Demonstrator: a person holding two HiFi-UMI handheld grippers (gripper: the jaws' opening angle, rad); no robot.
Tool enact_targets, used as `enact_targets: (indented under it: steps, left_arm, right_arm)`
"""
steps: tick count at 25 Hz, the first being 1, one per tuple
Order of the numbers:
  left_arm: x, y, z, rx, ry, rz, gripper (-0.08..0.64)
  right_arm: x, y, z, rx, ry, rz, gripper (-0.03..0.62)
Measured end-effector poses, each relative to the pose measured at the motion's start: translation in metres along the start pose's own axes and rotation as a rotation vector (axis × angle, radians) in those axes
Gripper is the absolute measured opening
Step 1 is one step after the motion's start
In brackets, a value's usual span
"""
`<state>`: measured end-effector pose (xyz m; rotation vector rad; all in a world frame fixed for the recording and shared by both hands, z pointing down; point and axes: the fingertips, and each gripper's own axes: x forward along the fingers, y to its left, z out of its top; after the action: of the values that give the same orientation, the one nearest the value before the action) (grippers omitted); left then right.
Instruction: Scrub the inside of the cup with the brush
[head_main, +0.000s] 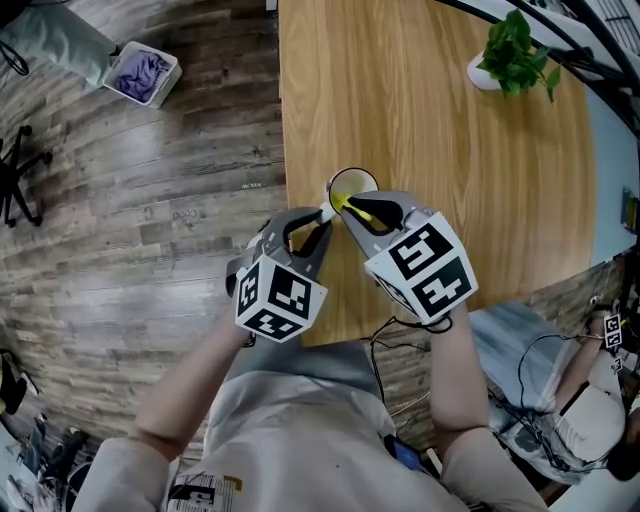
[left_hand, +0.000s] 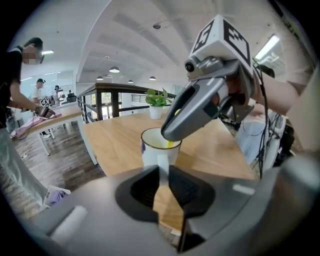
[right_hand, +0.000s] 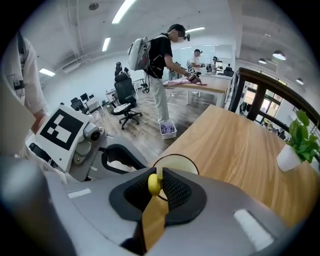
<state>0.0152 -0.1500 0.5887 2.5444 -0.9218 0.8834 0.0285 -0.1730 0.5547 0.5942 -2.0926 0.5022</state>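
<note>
The white cup (head_main: 352, 184) sat on the desk (head_main: 430, 120), with the desk's edge just beside the cup, and the left claw (head_main: 323, 214) was pinched tight on the cup's handle (left_hand: 163, 172). The right claw (head_main: 348, 205), just above the cup, was squeezed on the yellow brush (right_hand: 154, 184), whose end poked into the cup, so the scrubbing looked barely started. Next the brush would likely need to go deeper and rub round the inside wall while the cup was held firm.
</note>
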Motion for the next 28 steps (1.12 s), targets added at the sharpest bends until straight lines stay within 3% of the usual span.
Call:
enact_targets:
  steps: [6, 10, 14, 20, 24, 28]
  left_arm:
    - [-0.001, 0.001, -0.002, 0.009, -0.005, 0.005, 0.055]
    - [-0.003, 0.001, -0.002, 0.000, 0.001, 0.011, 0.054]
    - [-0.002, 0.001, -0.001, 0.006, 0.010, 0.013, 0.054]
    - [-0.002, 0.003, -0.001, 0.011, 0.018, 0.021, 0.055]
    - [0.000, 0.004, -0.001, 0.025, 0.023, 0.022, 0.054]
    - [0.001, 0.002, -0.001, 0.042, 0.016, 0.021, 0.054]
  right_arm:
    - [0.003, -0.014, 0.025, 0.033, -0.164, -0.063, 0.034]
    - [-0.004, -0.026, 0.033, 0.012, -0.203, -0.141, 0.034]
    - [-0.012, -0.039, 0.018, -0.017, -0.120, -0.200, 0.035]
    - [-0.016, -0.016, -0.017, -0.089, 0.147, -0.148, 0.035]
    - [-0.011, -0.001, -0.016, 0.011, 0.143, -0.047, 0.035]
    - [-0.004, -0.003, -0.004, 0.053, 0.056, -0.031, 0.037]
